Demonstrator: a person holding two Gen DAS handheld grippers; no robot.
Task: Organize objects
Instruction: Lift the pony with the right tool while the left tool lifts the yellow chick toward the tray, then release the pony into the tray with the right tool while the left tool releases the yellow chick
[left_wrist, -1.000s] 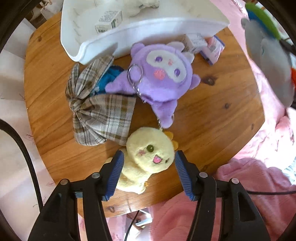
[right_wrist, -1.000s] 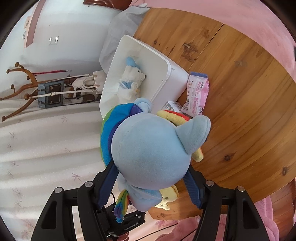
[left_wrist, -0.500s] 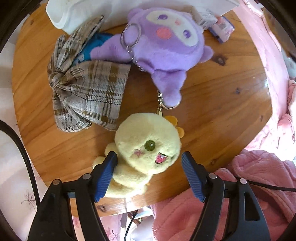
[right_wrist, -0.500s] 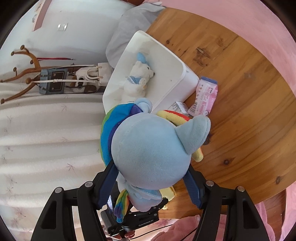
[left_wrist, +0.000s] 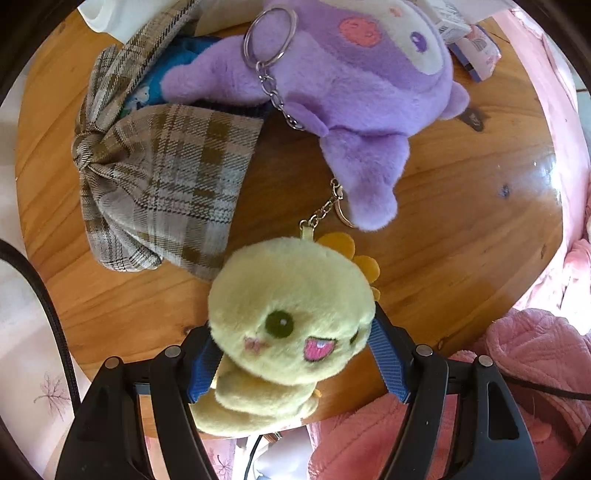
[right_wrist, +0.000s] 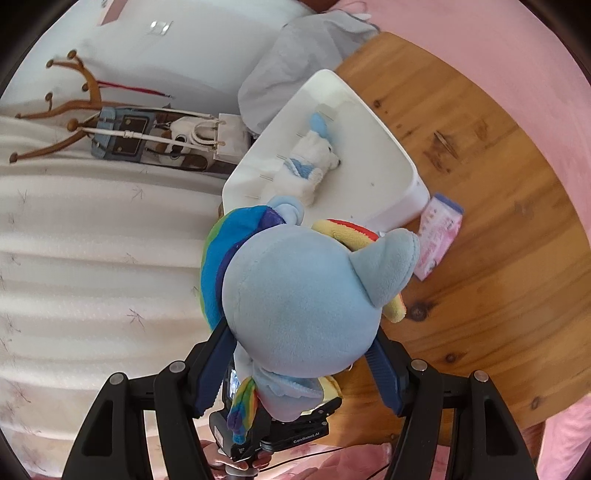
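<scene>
A yellow plush chick (left_wrist: 291, 314) lies on the round wooden table (left_wrist: 461, 221) near its front edge. My left gripper (left_wrist: 291, 354) points down over it, jaws apart, one blue pad on each side of its head and body, not squeezing. Just beyond lie a purple plush (left_wrist: 354, 74) with a key ring and a plaid cloth bow (left_wrist: 162, 177). My right gripper (right_wrist: 303, 354) is shut on a blue plush pony (right_wrist: 303, 302) with a rainbow mane, held in the air before the white tray (right_wrist: 369, 155). A small white plush (right_wrist: 306, 170) lies in that tray.
A pink packet (right_wrist: 439, 236) lies on the table against the tray's near wall. Pink bedding (left_wrist: 517, 369) borders the table on the right. A white curtain (right_wrist: 92, 277) and a coat stand with bags (right_wrist: 147, 136) are beyond the tray.
My left gripper has dropped down over the yellow chick and its jaws have spread wider around it. My right gripper has risen slightly and rolled, still holding the blue pony.
</scene>
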